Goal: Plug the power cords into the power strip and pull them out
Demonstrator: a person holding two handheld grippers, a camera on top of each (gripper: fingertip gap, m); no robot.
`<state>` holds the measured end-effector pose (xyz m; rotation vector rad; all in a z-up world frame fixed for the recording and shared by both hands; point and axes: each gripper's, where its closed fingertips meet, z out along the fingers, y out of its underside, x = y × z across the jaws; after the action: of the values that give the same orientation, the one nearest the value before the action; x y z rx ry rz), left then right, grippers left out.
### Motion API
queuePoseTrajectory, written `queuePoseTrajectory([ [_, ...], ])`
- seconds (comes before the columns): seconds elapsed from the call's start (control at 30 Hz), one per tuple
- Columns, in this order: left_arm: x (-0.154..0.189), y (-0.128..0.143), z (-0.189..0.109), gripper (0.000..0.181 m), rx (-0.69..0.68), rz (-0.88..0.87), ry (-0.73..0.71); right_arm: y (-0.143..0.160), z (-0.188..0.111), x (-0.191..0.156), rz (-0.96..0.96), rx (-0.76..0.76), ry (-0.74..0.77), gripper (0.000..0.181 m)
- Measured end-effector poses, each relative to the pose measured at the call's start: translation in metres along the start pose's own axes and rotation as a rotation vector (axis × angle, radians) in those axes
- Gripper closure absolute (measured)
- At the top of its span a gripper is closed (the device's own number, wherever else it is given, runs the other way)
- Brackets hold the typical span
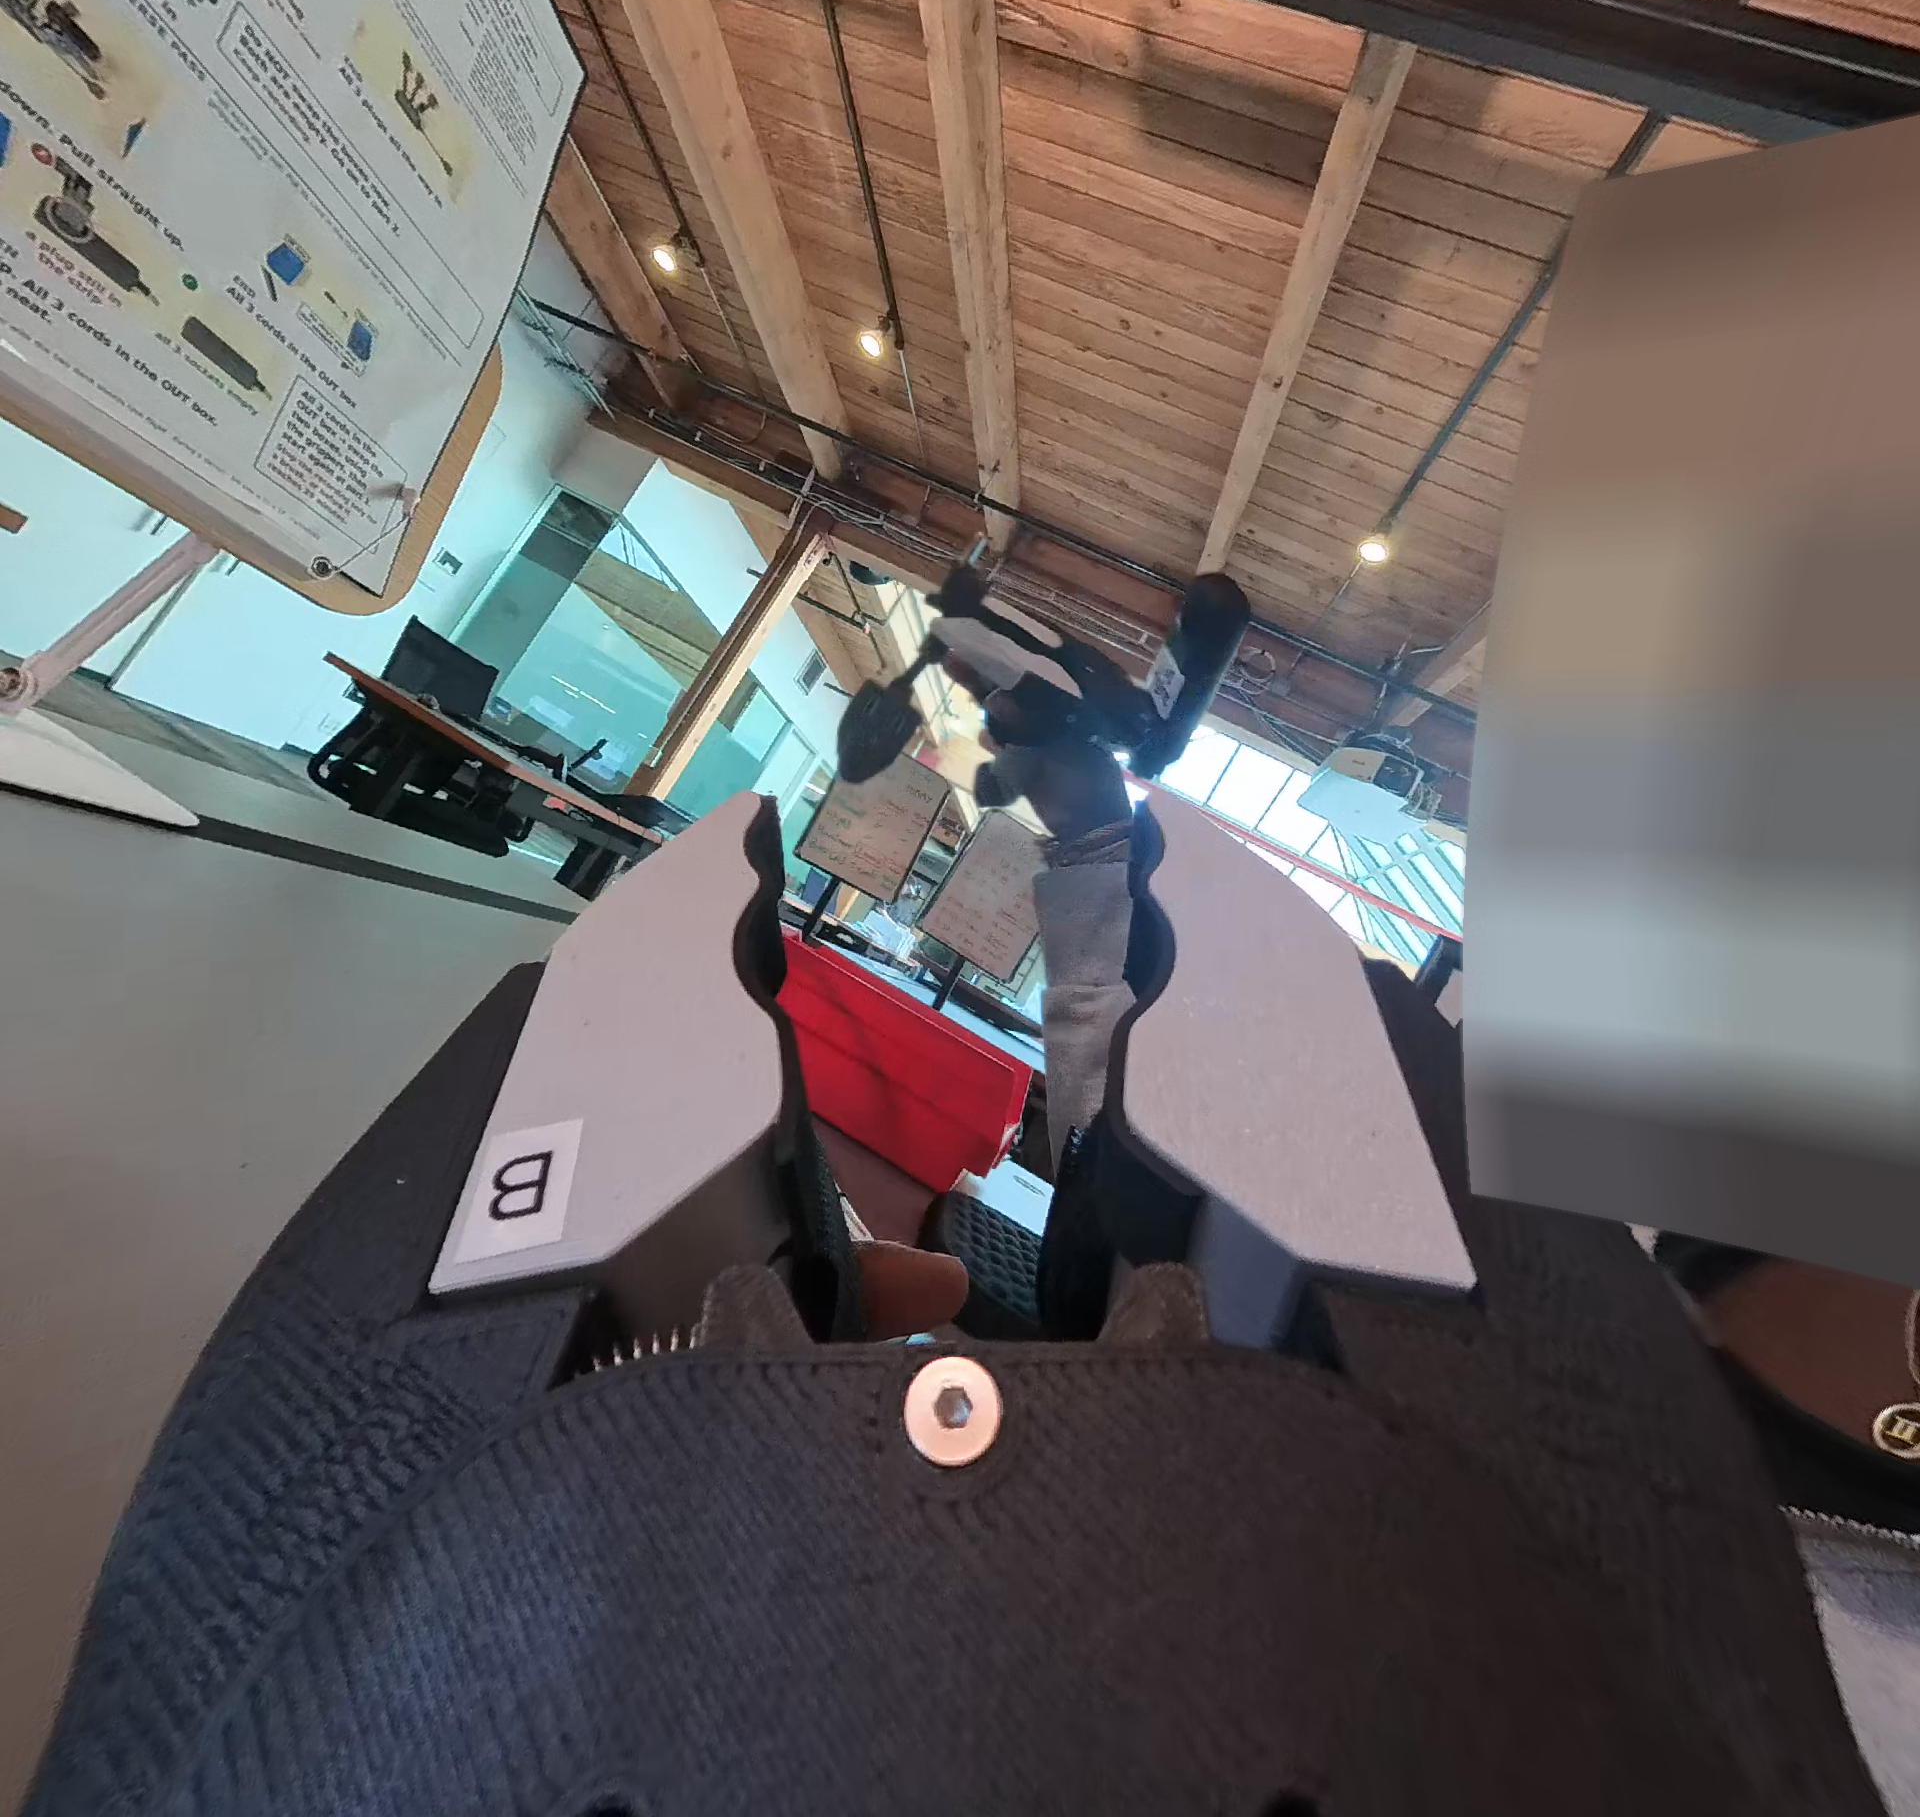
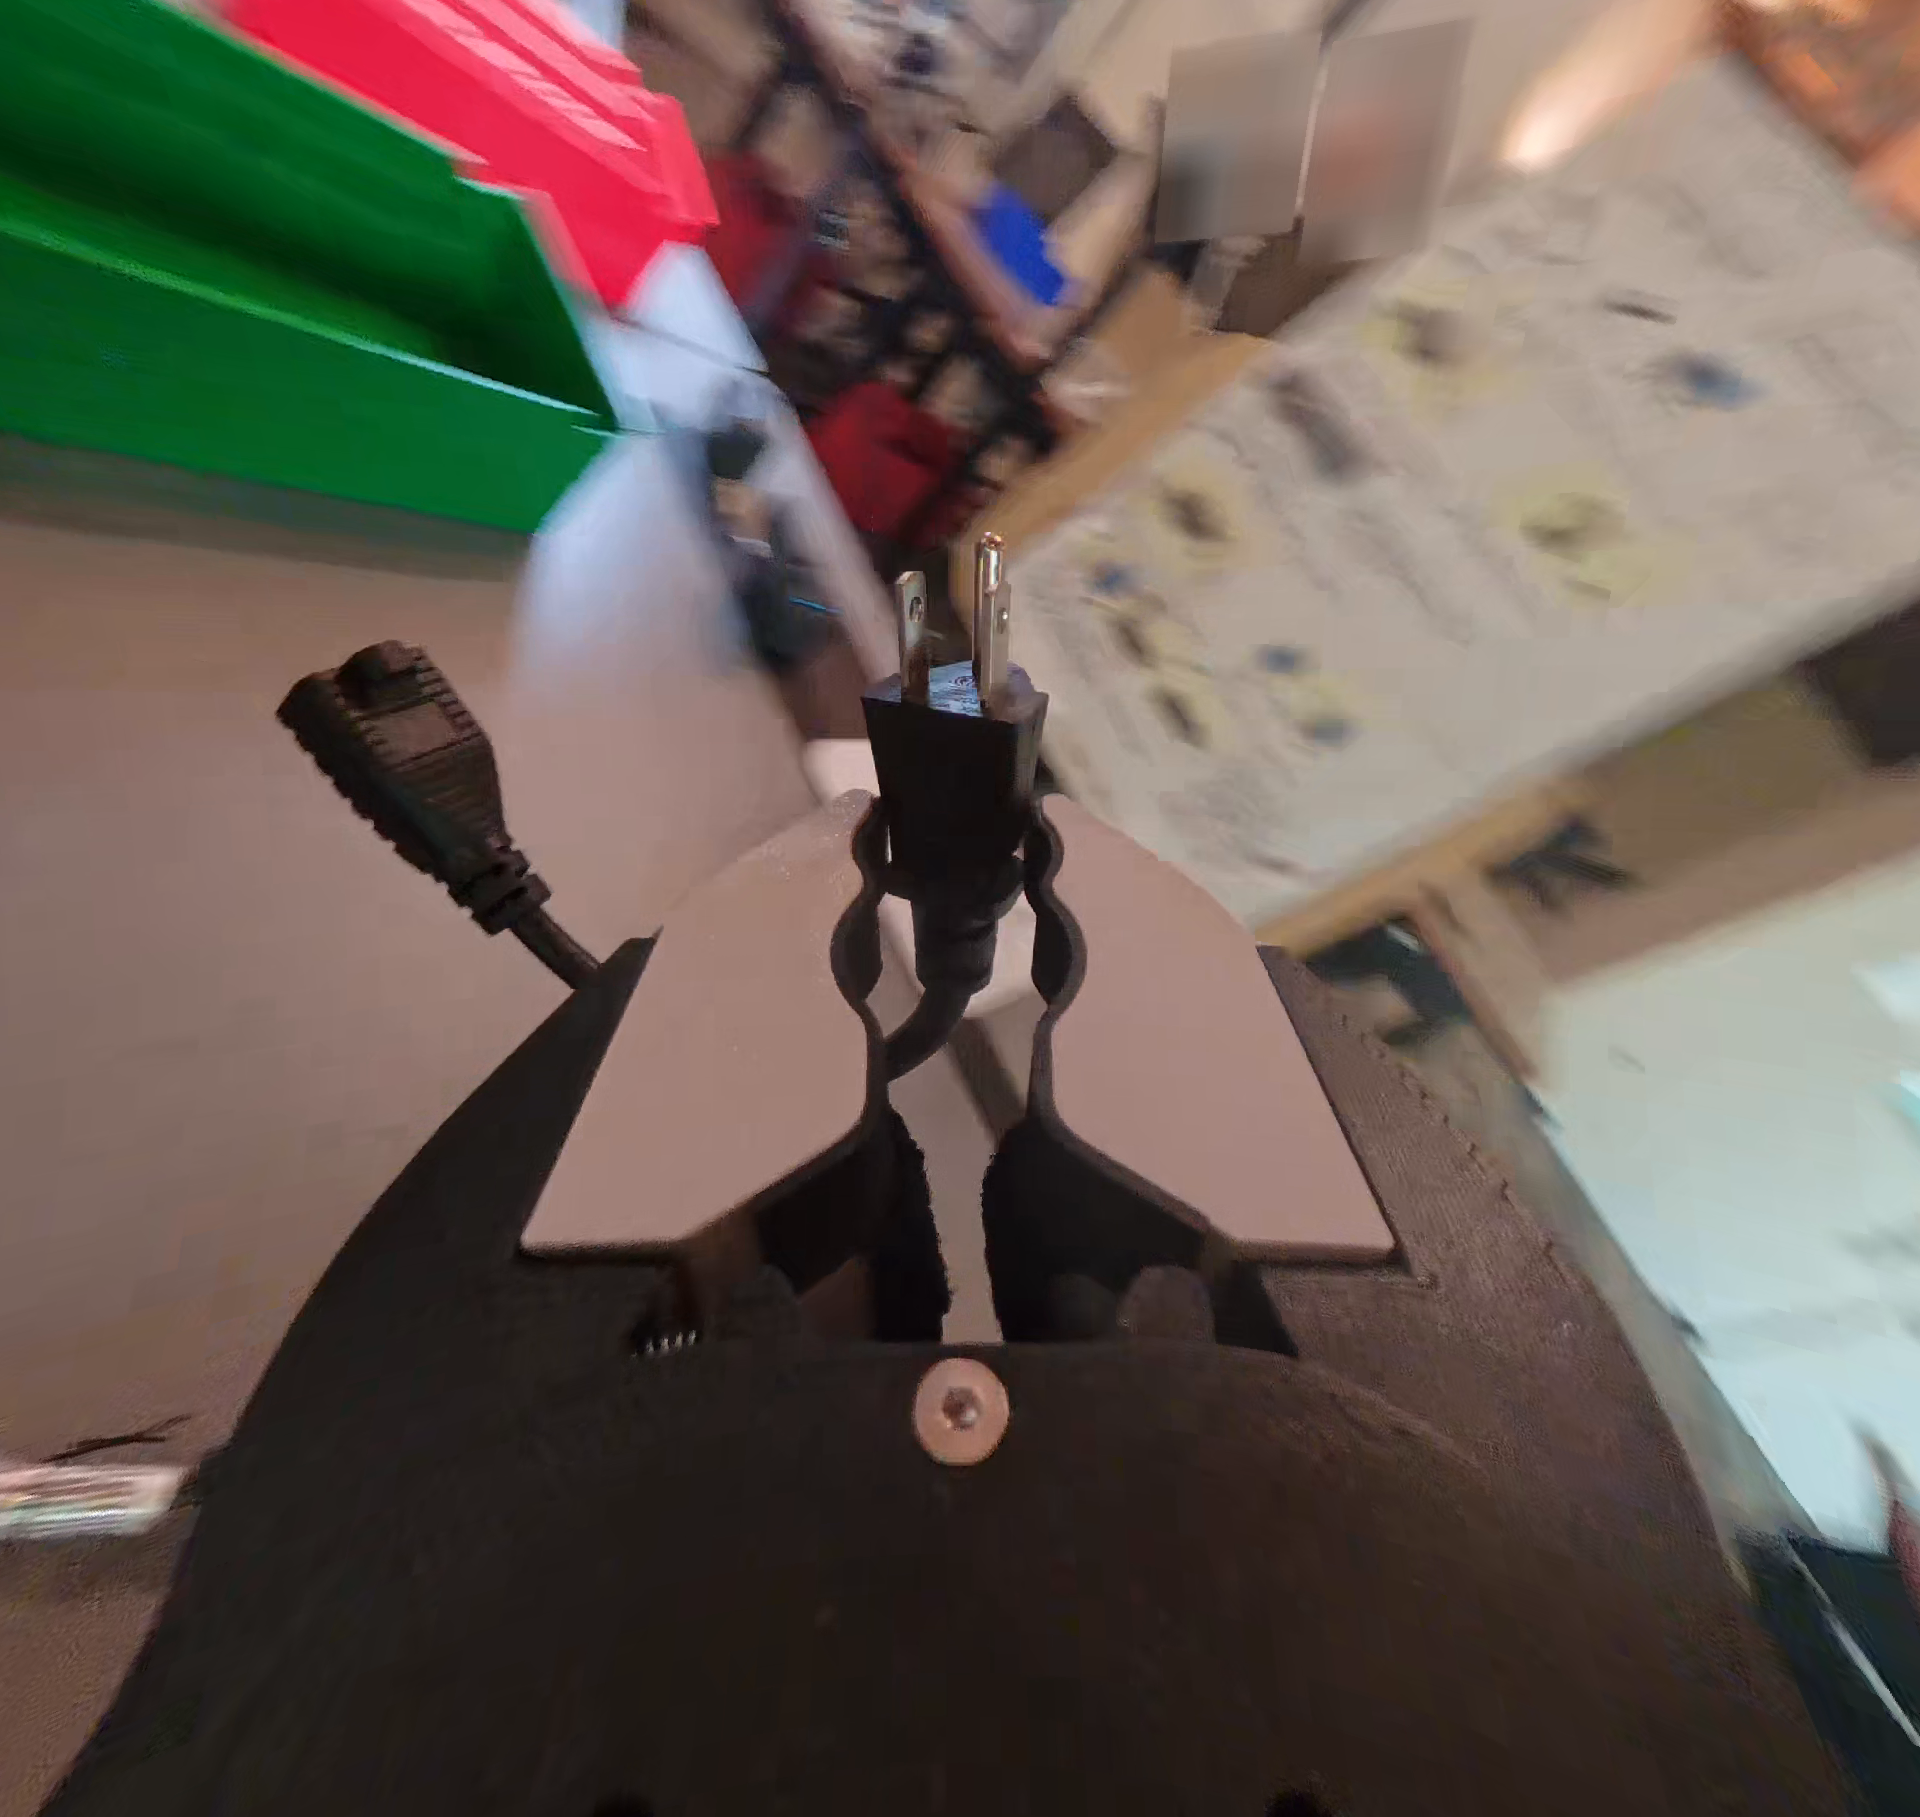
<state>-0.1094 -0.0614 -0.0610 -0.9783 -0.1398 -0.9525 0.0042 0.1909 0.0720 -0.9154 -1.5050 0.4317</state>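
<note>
**Entry: black plug held in right gripper, strip not in view**

- Right gripper (image 2: 954, 832): jaws clamped on the black plug (image 2: 954, 759) at its narrow neck. The plug's long axis runs straight out along the fingers, its metal prongs (image 2: 982, 624) pointing forward, away from the camera. The cord (image 2: 925, 1019) drops back between the fingers.
- Cord's other end (image 2: 410, 759): a black ribbed socket piece, lying to the left of the jaws on the grey table (image 2: 208, 1040).
- Left gripper (image 1: 951, 894): jaws apart, holding nothing, tilted up toward the wooden ceiling (image 1: 1143, 261).
- Bins: green bin (image 2: 260, 313) and red bin (image 2: 447, 63) at upper left of the right wrist view, blurred.
- Power strip: not seen in either view; its direction from the jaws cannot be told.
- Judgement: the right gripper is the working one; the prongs must be turned to face the strip's sockets squarely before pushing in.
</note>
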Motion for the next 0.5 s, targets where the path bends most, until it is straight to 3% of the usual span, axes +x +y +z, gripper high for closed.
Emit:
queuePoseTrajectory([
  [0.1,-0.001,-0.002,-0.001,0.118,0.01,-0.017,0.0,0.036,-0.064,0.071,0.032,-0.094,0.367,0.156],
  [0.23,0.0,-0.001,0.0,0.118,0.006,-0.018,0.007,0.104,-0.147,0.119,0.07,-0.309,0.678,0.155],
  [0.37,-0.001,0.001,0.0,0.118,-0.01,0.0,-0.003,0.166,-0.199,0.13,0.143,-0.504,0.8,0.155],
  [0.5,-0.002,0.001,0.0,0.118,-0.008,-0.004,-0.005,0.207,-0.221,0.124,0.22,-0.612,0.785,0.155],
])
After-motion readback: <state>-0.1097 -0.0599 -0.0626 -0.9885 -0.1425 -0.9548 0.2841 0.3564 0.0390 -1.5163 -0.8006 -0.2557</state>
